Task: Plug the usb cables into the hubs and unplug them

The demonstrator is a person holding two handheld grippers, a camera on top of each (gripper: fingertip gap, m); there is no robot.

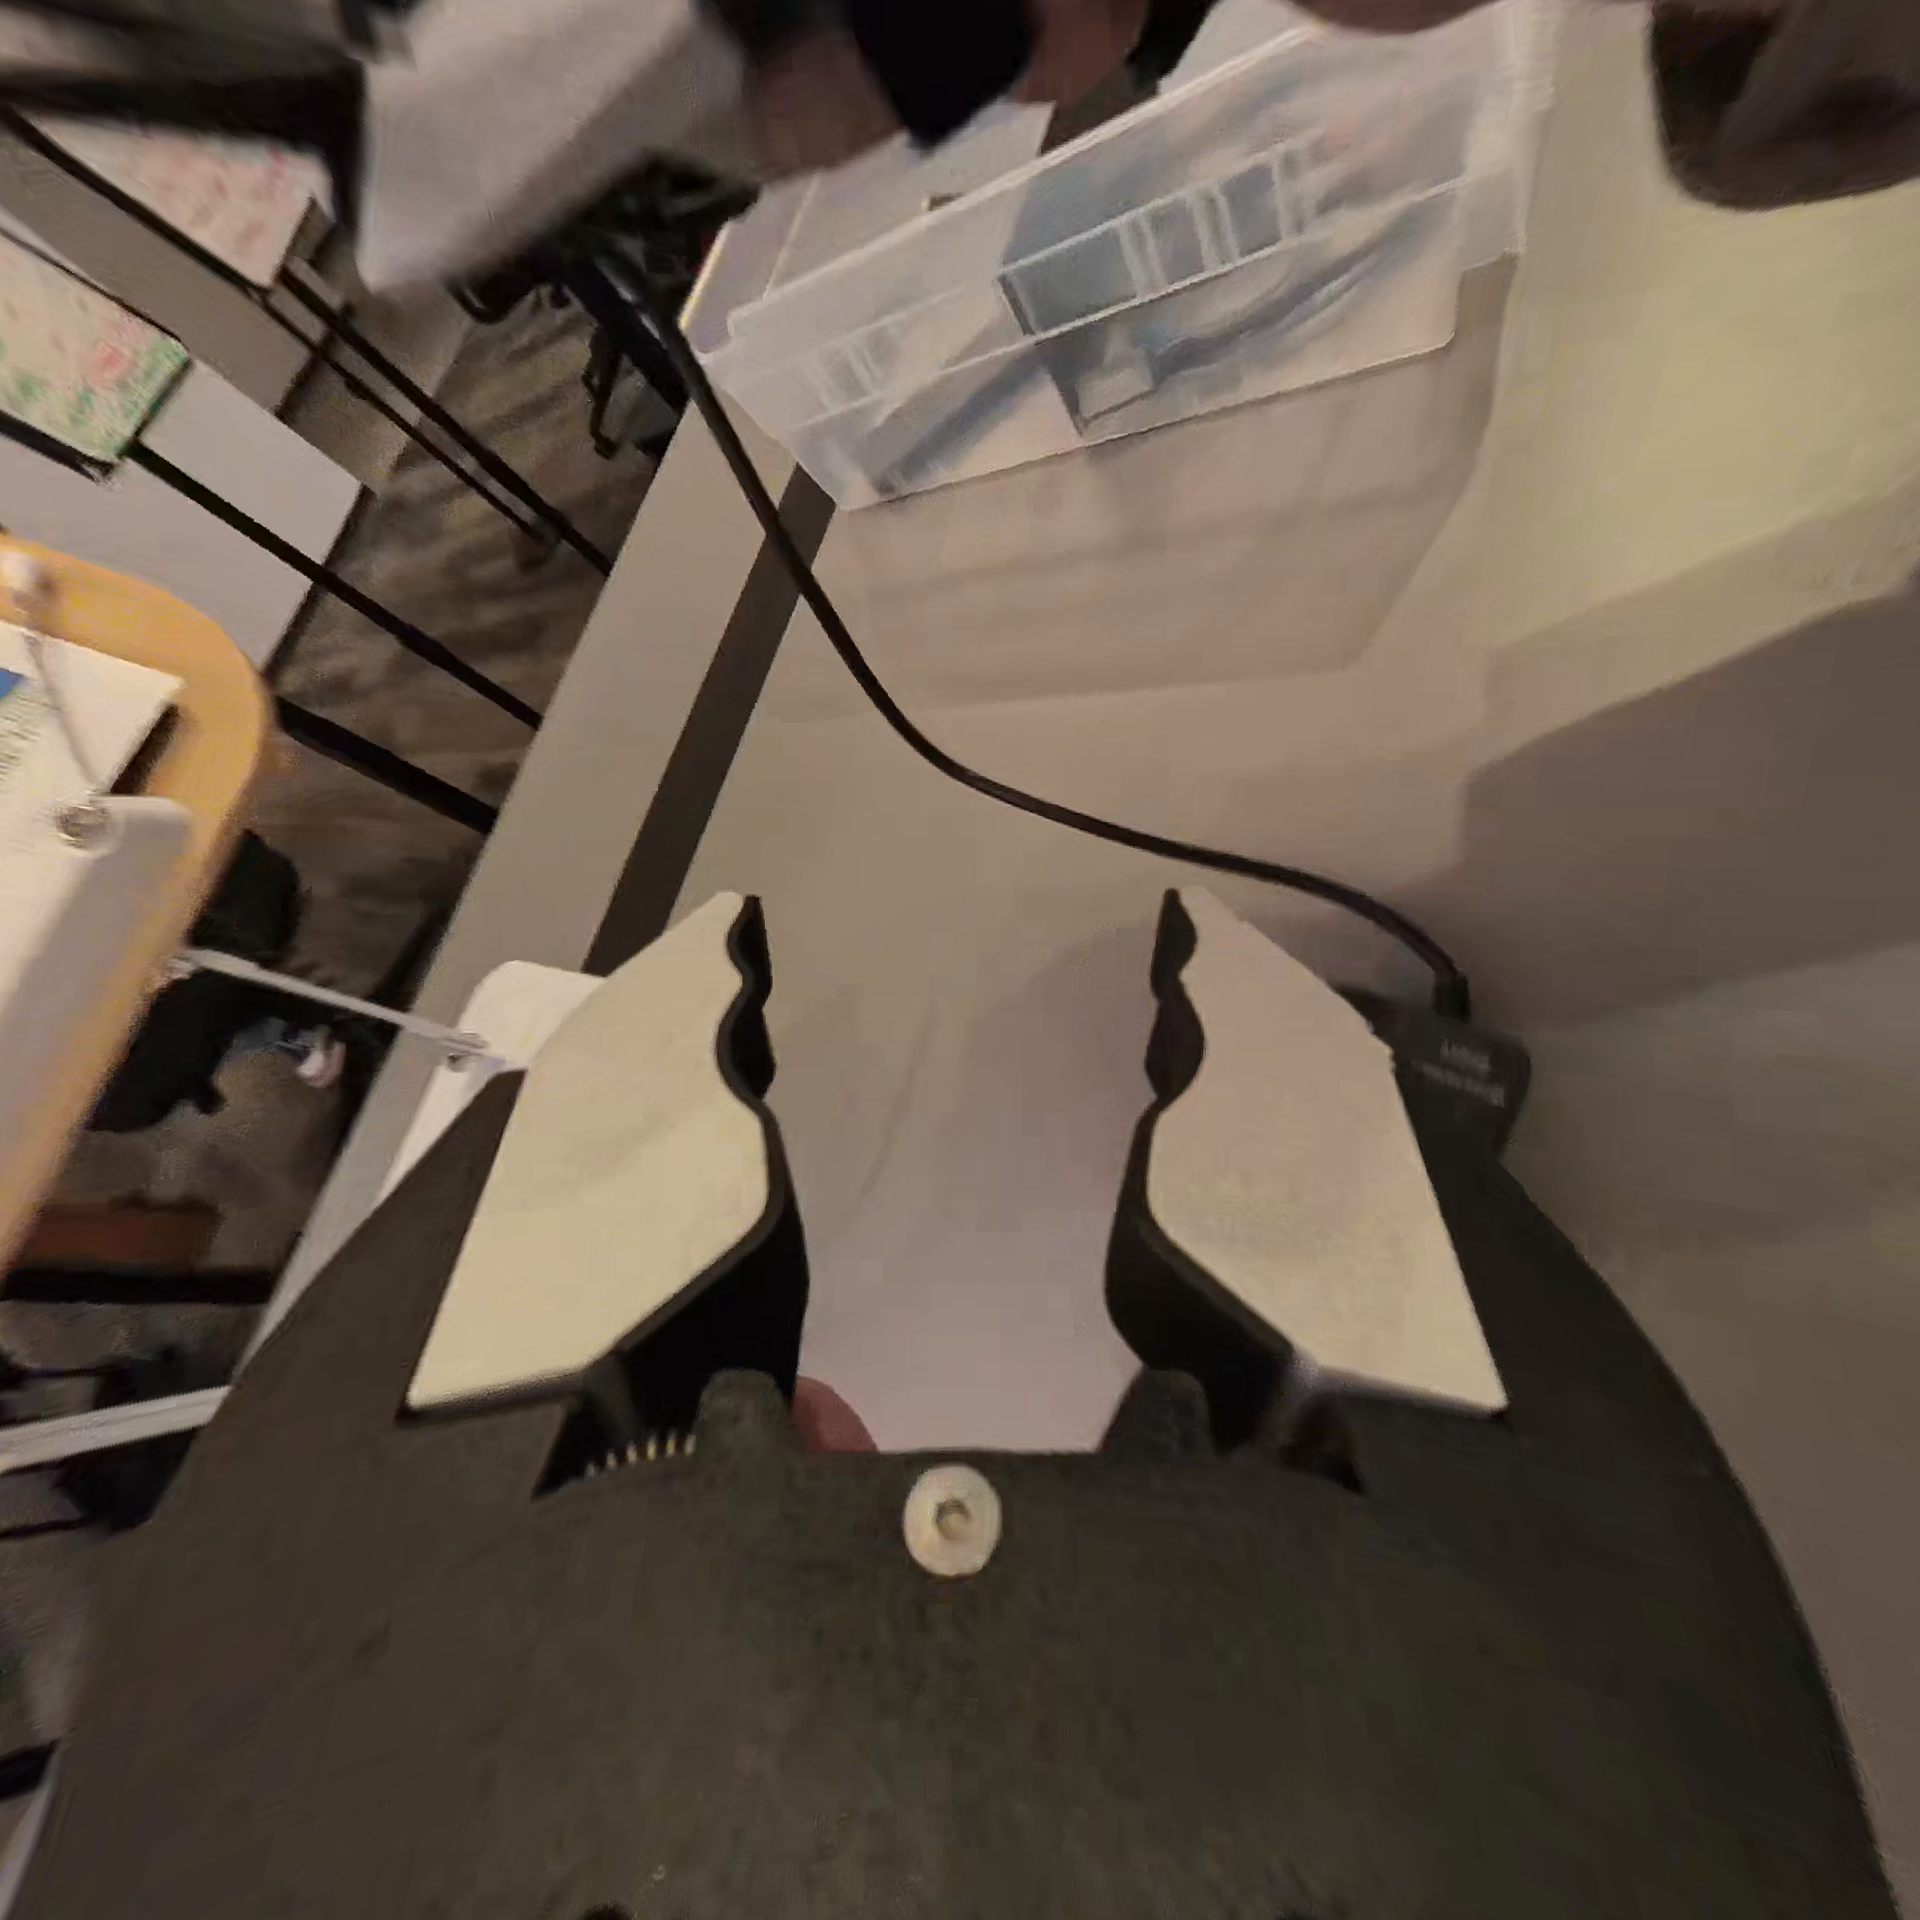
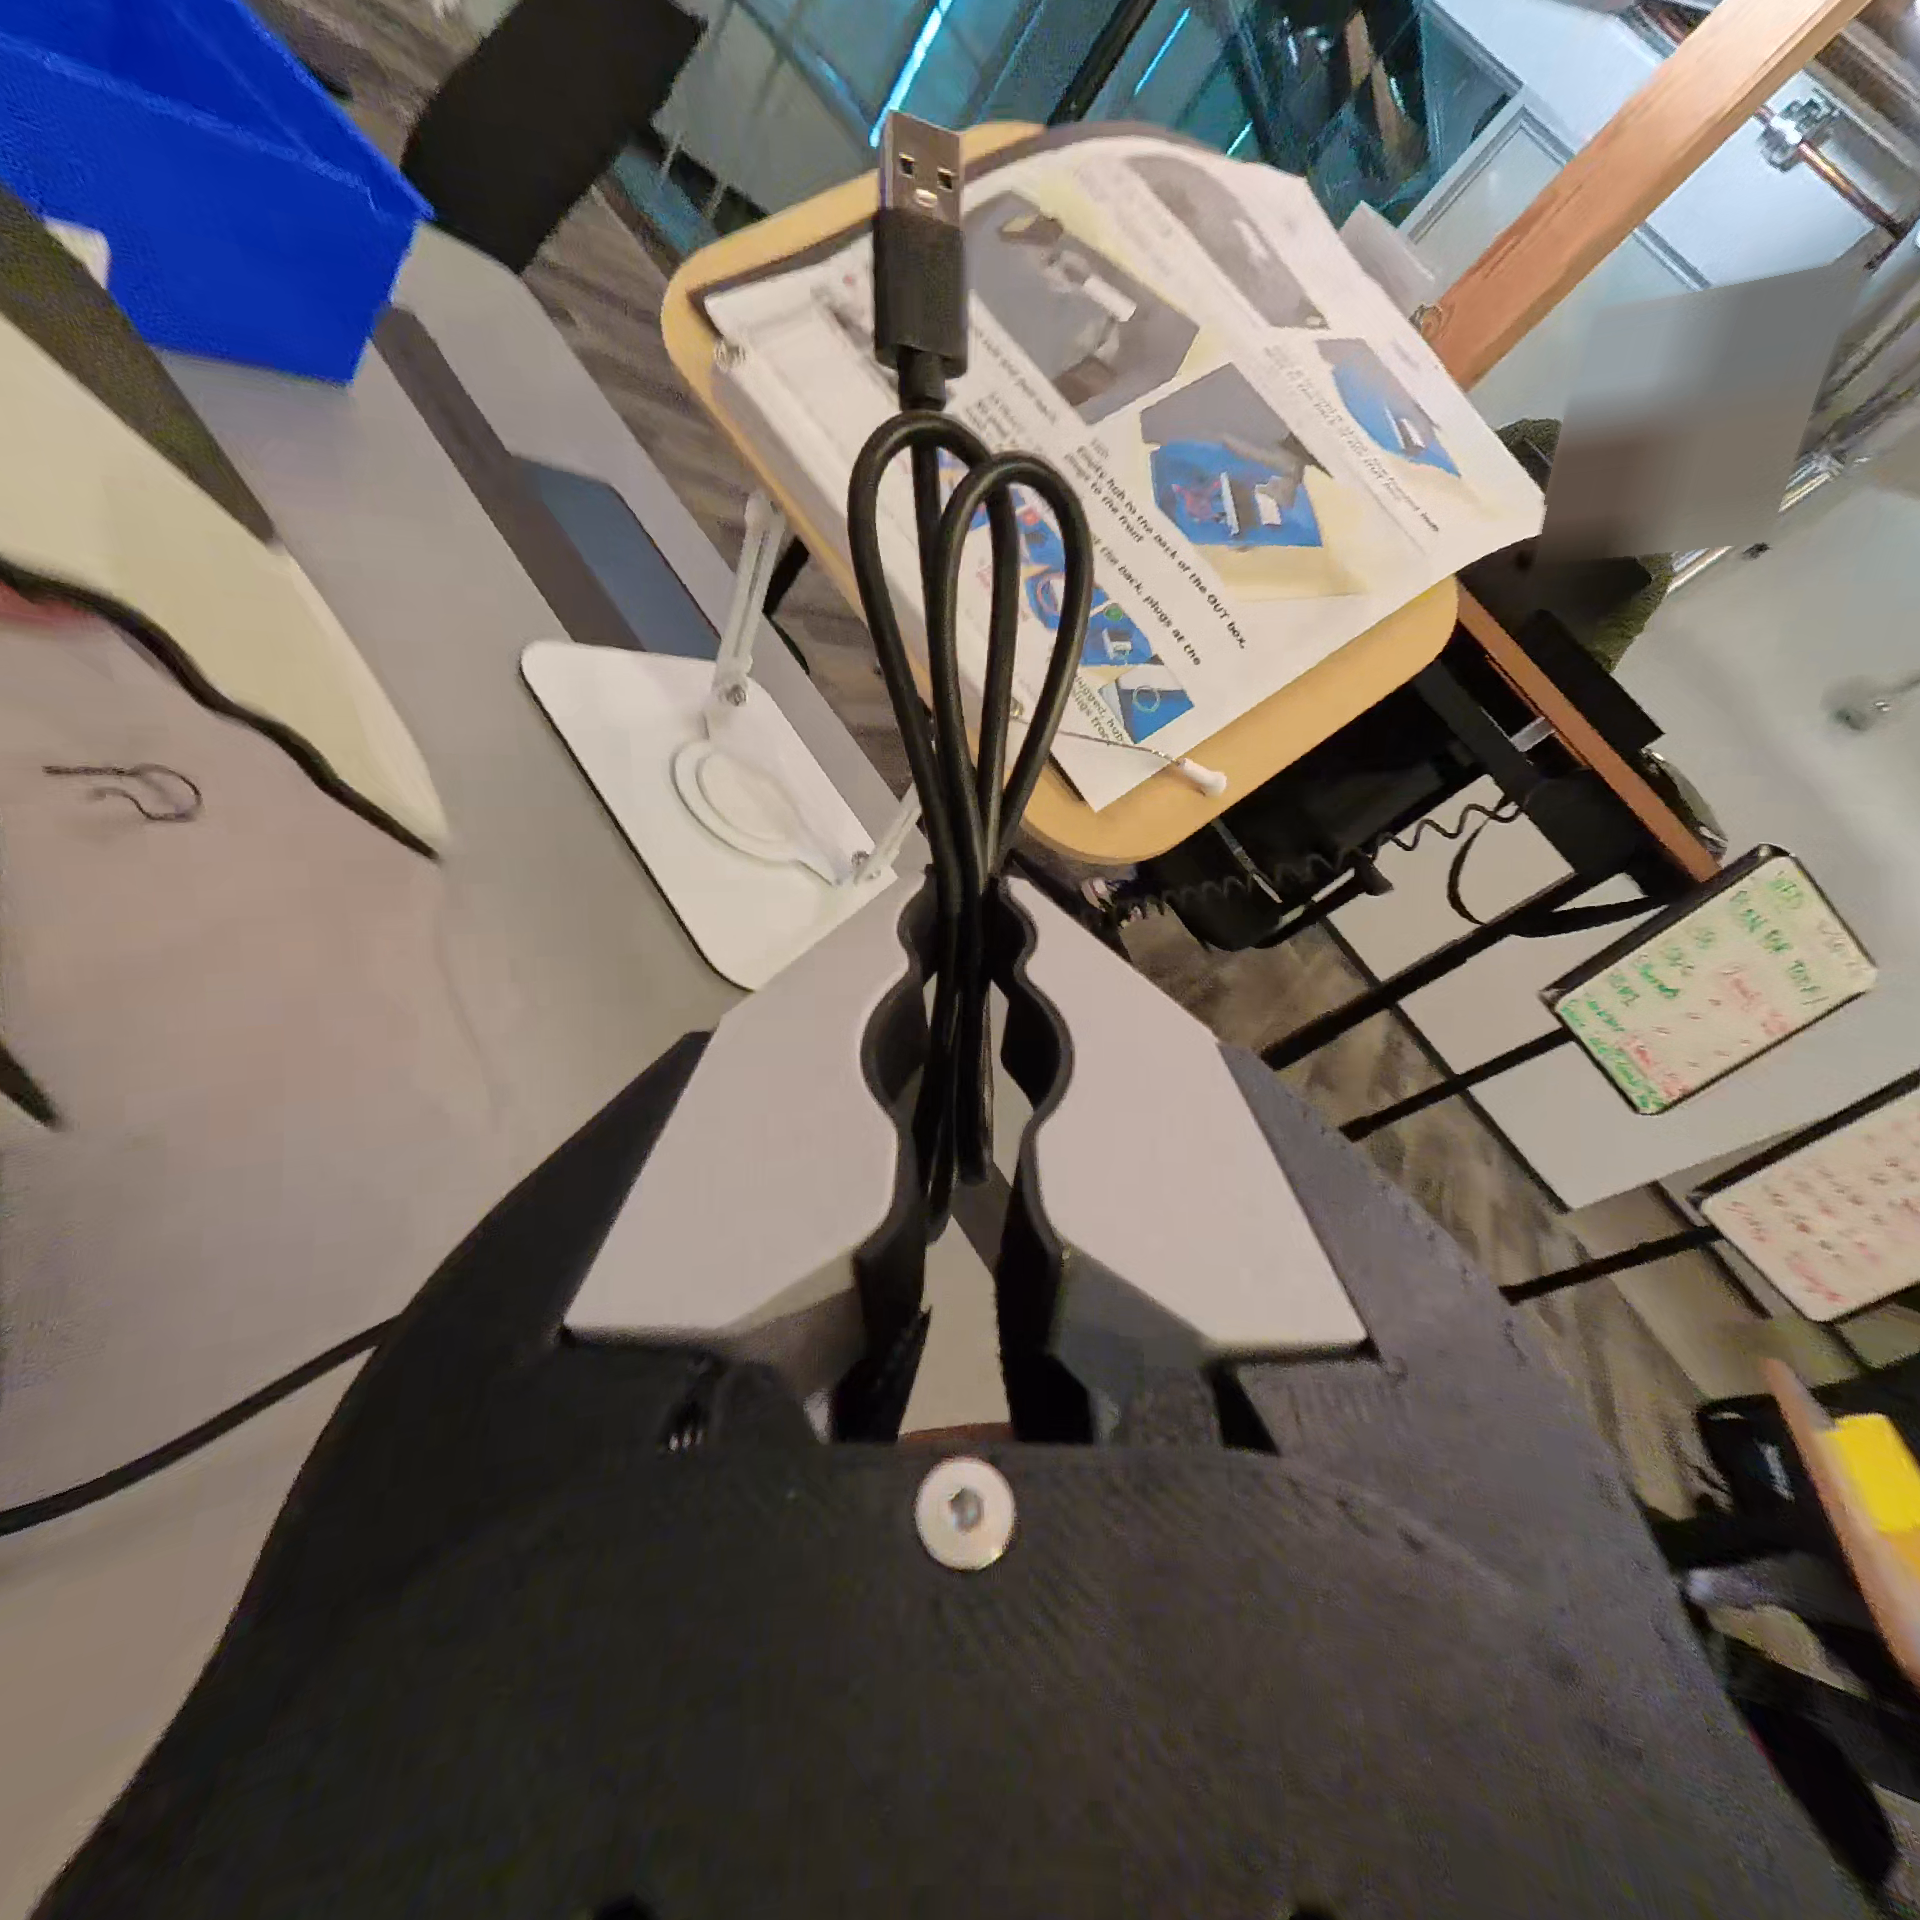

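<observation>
Right gripper (image 2: 961, 914) clamped on bundled USB cable (image 2: 971, 665), plug (image 2: 920, 166) pointing straight ahead along jaws. Left gripper (image 1: 961, 935) wide, empty, over tabletop (image 1: 1039, 707); black hub (image 1: 1455, 1070) just right of it, nearer that arm.

The black hub (image 1: 1460, 1070) sits half hidden behind the left tool's (image 1: 961, 925) finger, its ports unseen.

The pale worktop (image 1: 1039, 727) carries a clear bin (image 1: 1122, 301) at 12 o'clock, a black hub (image 1: 1460, 1070) at 3 o'clock, its cable (image 1: 831, 644) trailing toward 11.
</observation>
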